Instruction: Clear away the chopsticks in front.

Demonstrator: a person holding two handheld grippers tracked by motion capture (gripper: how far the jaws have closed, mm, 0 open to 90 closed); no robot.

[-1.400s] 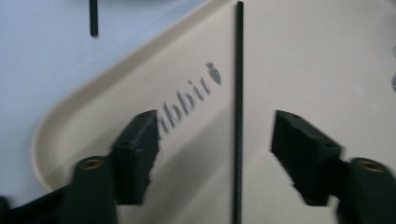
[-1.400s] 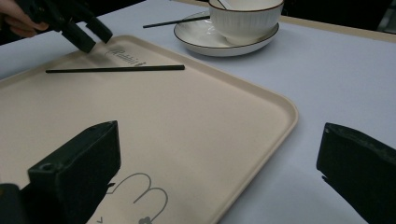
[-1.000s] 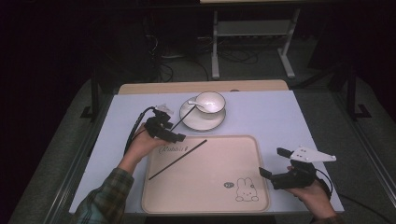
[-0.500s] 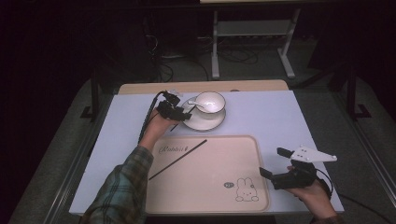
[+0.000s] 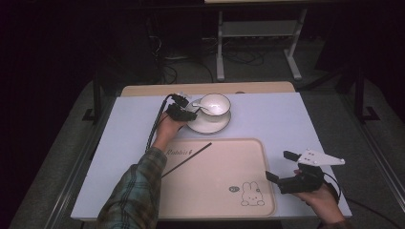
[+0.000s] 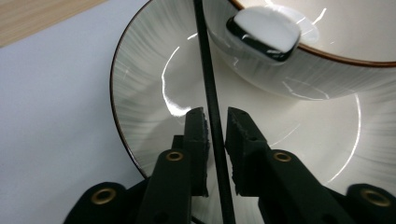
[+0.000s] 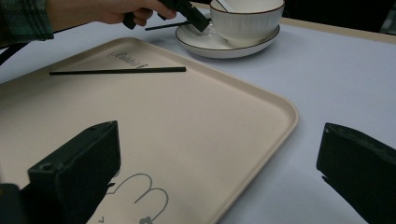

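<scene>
The left tongs [image 6: 215,122] sit at the saucer's [image 6: 140,93] nine o'clock edge in the high view, and their jaws have just been closing around a thin black chopstick [image 6: 208,84] that runs between the pads; in the left gripper view a sliver of gap shows on either side of it, so the pads stand just beside the stick, not yet pressing on it. This chopstick lies across the saucer's rim toward the white bowl [image 6: 336,28], which stands on the saucer with a white spoon [image 6: 266,28] resting over its edge. In the high view the saucer and bowl are on the bench [image 5: 286,114] at twelve o'clock from the beige tray [image 5: 224,167], just beyond its far rim. A second chopstick [image 5: 187,160] lies slantwise on the tray's ten o'clock part, beside the printed lettering. The right tongs [image 5: 282,167] hover at the tray's four o'clock corner, near the rabbit drawing [image 5: 250,194], jaws spread wide with nothing between them.
</scene>
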